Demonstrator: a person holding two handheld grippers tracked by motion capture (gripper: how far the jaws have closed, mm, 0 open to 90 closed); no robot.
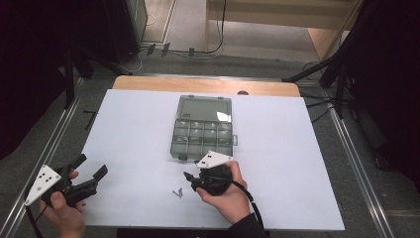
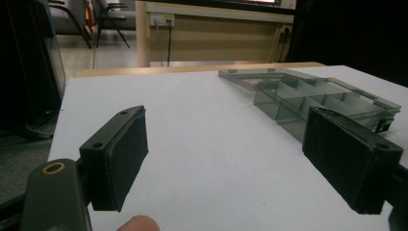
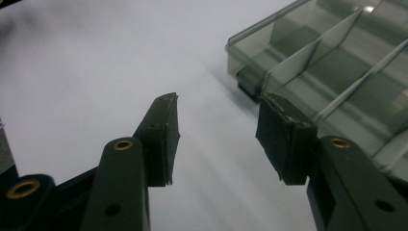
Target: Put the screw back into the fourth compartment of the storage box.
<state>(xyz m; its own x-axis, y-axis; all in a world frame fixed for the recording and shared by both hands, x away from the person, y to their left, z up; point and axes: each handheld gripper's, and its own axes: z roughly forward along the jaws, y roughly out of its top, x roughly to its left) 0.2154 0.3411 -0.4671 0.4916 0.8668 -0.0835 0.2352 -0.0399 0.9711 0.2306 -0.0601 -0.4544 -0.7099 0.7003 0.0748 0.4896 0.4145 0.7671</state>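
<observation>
High view overhead, gripper views low, all sharing organizer box (image 1: 203, 128)

Grey floor (image 1: 257, 39) is stretching behind the table (image 1: 297, 148); wooden furniture (image 1: 277, 10) is standing at back w/ cables (image 1: 218, 29) trailing, black curtains (image 1: 391, 74) hanging both sides.

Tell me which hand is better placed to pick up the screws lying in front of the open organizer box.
Right. The right tool hovers just beside the screws, jaws partly open and empty. The left tool sits near the table's left edge, well away from them.
</observation>
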